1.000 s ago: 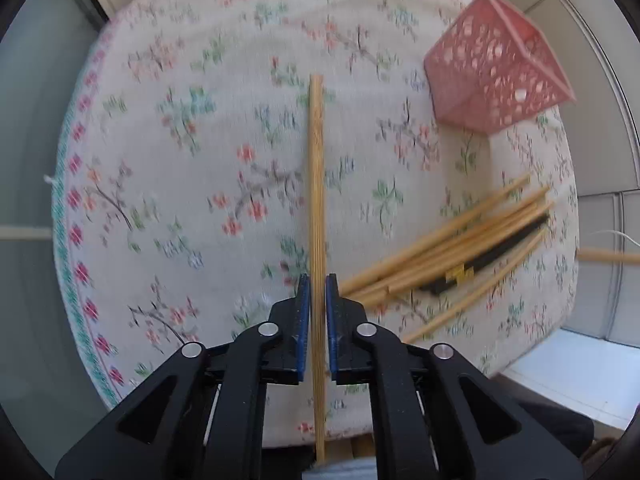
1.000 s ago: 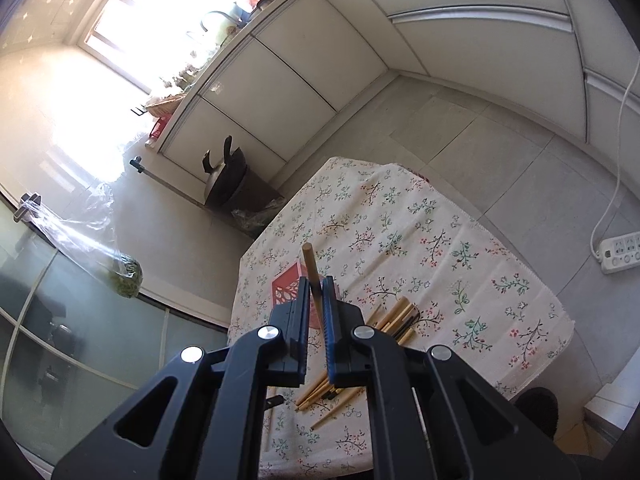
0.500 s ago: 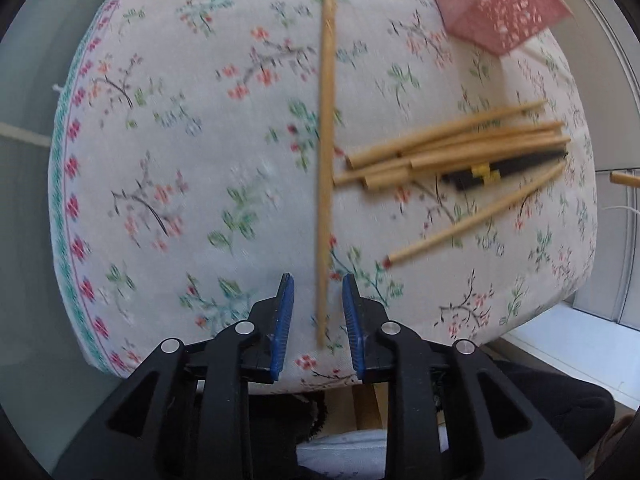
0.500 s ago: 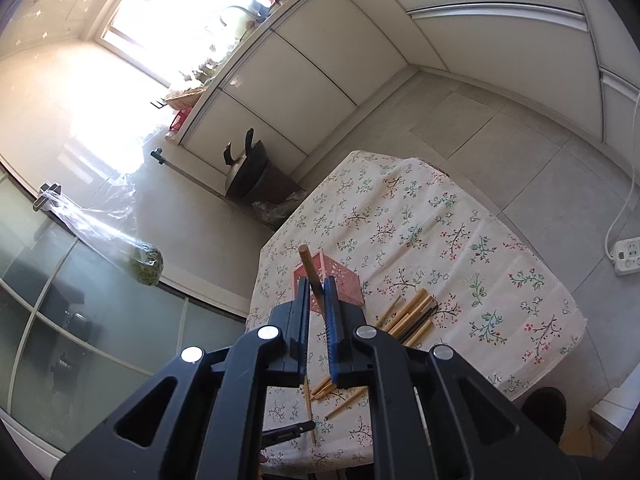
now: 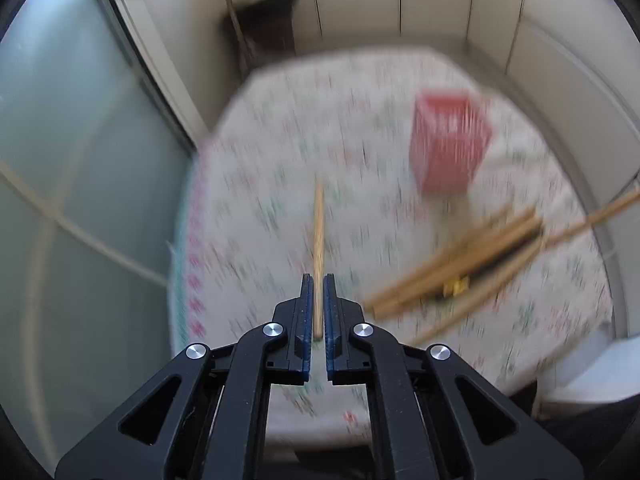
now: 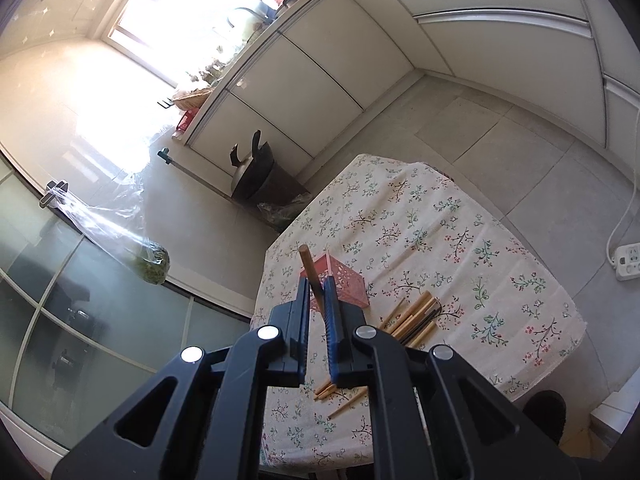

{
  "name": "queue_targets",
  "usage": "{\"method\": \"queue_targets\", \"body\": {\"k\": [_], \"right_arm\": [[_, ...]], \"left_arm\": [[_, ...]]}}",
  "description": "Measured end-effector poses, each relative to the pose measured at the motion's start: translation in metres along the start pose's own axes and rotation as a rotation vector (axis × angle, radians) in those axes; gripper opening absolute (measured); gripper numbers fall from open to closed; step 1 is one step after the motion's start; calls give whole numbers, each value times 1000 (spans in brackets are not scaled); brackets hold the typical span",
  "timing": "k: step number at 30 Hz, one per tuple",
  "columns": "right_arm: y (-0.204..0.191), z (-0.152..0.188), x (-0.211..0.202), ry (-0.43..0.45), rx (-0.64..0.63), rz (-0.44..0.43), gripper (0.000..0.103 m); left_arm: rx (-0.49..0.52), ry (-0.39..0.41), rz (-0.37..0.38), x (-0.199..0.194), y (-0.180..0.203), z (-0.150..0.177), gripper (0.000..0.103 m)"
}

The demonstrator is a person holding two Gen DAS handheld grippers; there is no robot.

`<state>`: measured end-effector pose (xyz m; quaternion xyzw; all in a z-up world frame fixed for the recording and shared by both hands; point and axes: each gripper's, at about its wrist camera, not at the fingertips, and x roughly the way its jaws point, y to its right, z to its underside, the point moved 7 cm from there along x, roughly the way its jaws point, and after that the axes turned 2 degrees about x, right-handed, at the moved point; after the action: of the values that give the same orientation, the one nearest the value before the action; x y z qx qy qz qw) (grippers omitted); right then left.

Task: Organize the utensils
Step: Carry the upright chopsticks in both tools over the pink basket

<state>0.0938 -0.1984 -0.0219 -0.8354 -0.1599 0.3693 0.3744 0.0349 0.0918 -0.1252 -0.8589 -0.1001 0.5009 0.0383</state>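
- A table [image 6: 520,280] under a floral cloth [image 6: 420,216] stands on a grey tiled floor [image 6: 520,160], beside white cabinets [image 6: 312,80] and a glass partition [image 6: 80,300].
- A red basket [image 6: 348,286] with latticed sides stands on the cloth; the left wrist view shows it blurred [image 5: 448,144], beyond the loose pile.
- A pile of chopsticks [image 6: 412,316] lies on the cloth just beside the basket, mostly bamboo, with a dark one carrying a yellow band [image 5: 456,286]; any marking there is too blurred to read.
- The left gripper [image 5: 318,280] has just closed, and its blue pads are clamped on a single bamboo chopstick [image 5: 318,236], which points forward over the cloth.
- The right gripper [image 6: 317,284] has its jaws together on another chopstick [image 6: 310,268], which juts up and leans left, in front of the basket.
- A white power strip [image 6: 628,260] lies on the floor at the right edge.
- No readable writing or brand shows anywhere.
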Motion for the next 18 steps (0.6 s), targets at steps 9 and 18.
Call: {"method": "queue_targets", "body": {"k": [9,18], "right_arm": [[-10,-9,10,10,-34,51,8],[-43,-40,5,37,-89,44,8]], "left_arm": [[-22,159,24,-13,-22,-64,4],[-33,338,142,-71,-18,-114,4]]}}
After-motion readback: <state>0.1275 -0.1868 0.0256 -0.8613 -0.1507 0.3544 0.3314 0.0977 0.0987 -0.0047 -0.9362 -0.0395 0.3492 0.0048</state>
